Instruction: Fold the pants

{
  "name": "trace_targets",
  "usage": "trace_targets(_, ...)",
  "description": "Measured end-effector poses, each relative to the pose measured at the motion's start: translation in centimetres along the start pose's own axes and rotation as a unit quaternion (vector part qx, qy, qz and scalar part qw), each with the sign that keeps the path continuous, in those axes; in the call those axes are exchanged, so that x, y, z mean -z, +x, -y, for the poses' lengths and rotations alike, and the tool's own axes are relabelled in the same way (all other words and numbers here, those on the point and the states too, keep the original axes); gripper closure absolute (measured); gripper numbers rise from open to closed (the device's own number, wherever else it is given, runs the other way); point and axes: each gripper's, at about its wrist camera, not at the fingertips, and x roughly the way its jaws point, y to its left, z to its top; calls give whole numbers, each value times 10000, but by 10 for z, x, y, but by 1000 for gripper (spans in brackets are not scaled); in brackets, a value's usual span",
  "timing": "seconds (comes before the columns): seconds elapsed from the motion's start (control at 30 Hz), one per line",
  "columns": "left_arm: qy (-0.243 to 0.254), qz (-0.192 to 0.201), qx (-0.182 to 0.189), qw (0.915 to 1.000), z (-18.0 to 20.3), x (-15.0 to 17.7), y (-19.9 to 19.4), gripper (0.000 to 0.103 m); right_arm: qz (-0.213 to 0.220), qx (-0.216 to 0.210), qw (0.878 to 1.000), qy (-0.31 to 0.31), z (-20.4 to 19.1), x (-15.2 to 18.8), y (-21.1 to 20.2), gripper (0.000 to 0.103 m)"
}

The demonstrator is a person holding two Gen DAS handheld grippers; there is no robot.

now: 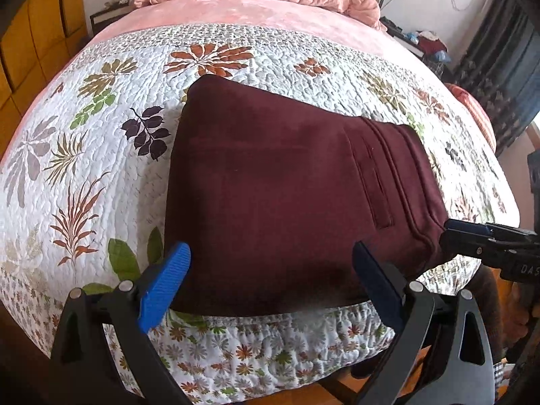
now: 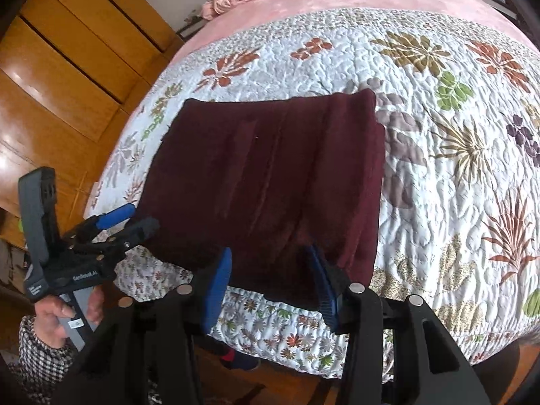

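Pants: the maroon pants (image 1: 287,185) lie folded into a thick rectangle near the front edge of the bed, on the floral quilt (image 1: 101,135), with their near edge at the quilt's drop.
Fabric: it looks like soft, fleecy, fairly heavy knit; I judge it limp, not slippery, likely to sag and unfold if lifted by one layer.
Seams: stitched lines and a pocket-like slit run along the side towards the right hand.
Left hand-held gripper (image 1: 270,283): spread wide, its blue pads on either side of the near edge and above it, nothing pinched.
Right hand-held gripper (image 2: 270,287): jaws apart, with the near hem between the pads; I cannot tell whether they press the cloth.
Where to hold: at the near corners, pinching every layer together, one gripper at each, so the stack stays square.
Risk: a grip on the top layer alone would peel the fold open.
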Motion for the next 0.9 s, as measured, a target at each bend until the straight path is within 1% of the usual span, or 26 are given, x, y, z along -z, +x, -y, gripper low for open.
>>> trace_targets(0.13, 78, 12, -74, 9999, 3, 1, -3, 7, 72, 189, 9998, -22, -6, 0, -3, 55)
trace_targets(0.27, -150, 28, 41, 9999, 0, 0, -9, 7, 296, 381, 9988, -8, -12, -3, -16, 55)
trace_targets(0.33, -225, 48, 57, 9997, -1, 0, -11, 7, 430, 626, 9971, -54, -17, -5, -24, 54)
trace_targets(0.43, -199, 39, 0, 9998, 1, 1, -9, 7, 544, 838, 9950, -54, -19, -7, -30, 53)
trace_targets(0.5, -120, 31, -107, 9999, 3, 1, -8, 7, 575, 963, 9937, -69, -21, -8, -30, 50)
trace_targets(0.57, -40, 16, -156, 9999, 4, 2, -5, 7, 536, 988, 9936, -92, -21, -7, -26, 48)
trace_targets(0.73, 31, -9, -172, 9998, 1, 4, 3, 7, 251, 1060, 9940, 29, -12, -1, -1, 47)
trace_targets(0.77, 46, -22, -178, 9998, 1, 4, 4, 7, 217, 1064, 9941, 65, -9, 0, 3, 43)
trace_targets(0.83, 77, -50, -198, 9998, 1, 5, 7, 6, 143, 952, 9951, 205, -2, 3, 8, 42)
trace_targets(0.9, 73, -47, -195, 9998, 1, 5, 5, 6, 166, 805, 9960, 336, 3, 5, 6, 42)
